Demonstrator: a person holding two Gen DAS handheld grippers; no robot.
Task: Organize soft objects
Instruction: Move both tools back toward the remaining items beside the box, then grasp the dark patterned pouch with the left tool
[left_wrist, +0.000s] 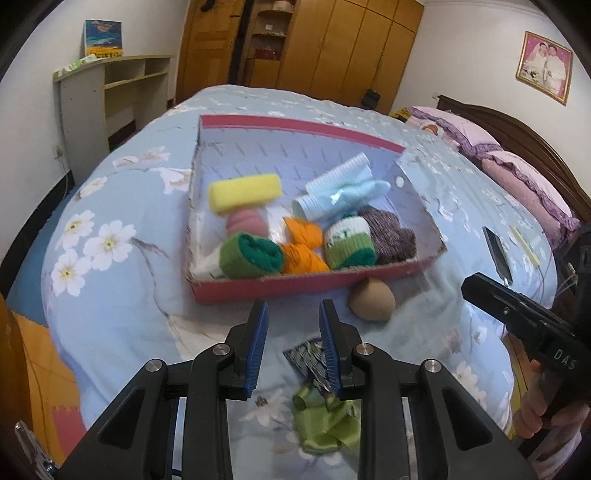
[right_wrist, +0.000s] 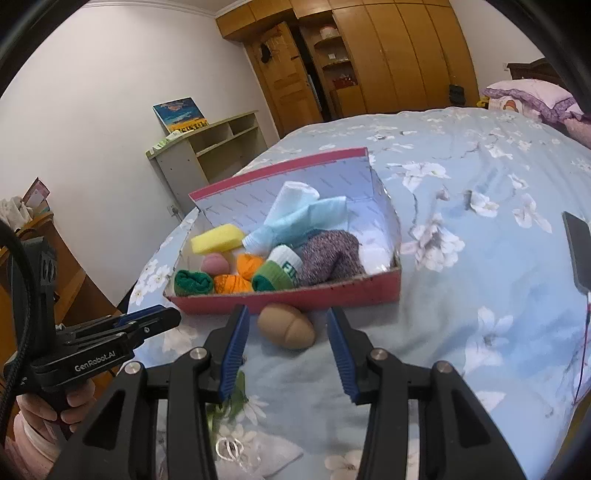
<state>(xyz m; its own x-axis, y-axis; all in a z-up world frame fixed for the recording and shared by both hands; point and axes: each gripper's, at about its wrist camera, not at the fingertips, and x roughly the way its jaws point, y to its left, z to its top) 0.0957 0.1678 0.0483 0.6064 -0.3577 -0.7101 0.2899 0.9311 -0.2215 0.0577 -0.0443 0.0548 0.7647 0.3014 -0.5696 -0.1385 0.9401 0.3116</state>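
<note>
A red cardboard box (left_wrist: 280, 290) (right_wrist: 332, 297) lies on the bed and holds a yellow sponge (left_wrist: 243, 192), rolled green socks (left_wrist: 251, 256), orange pieces (left_wrist: 303, 243), a purple knit sock (left_wrist: 391, 232) and pale blue socks (left_wrist: 343, 192). A tan egg-shaped sponge (left_wrist: 371, 299) (right_wrist: 287, 329) rests on the quilt just in front of the box. My right gripper (right_wrist: 287, 330) stands open with its fingers on either side of that sponge. My left gripper (left_wrist: 293, 319) is open and empty, left of the sponge. A green satin pouch (left_wrist: 325, 421) and a patterned cloth (left_wrist: 308, 360) lie under its fingers.
The blue flowered quilt (right_wrist: 480, 258) covers the bed. A dark phone (left_wrist: 496, 253) (right_wrist: 580, 251) with a cable lies to the right. Purple pillows (left_wrist: 517, 173) sit at the headboard. A shelf unit (left_wrist: 110, 92) and wooden wardrobes (left_wrist: 332, 44) stand beyond the bed.
</note>
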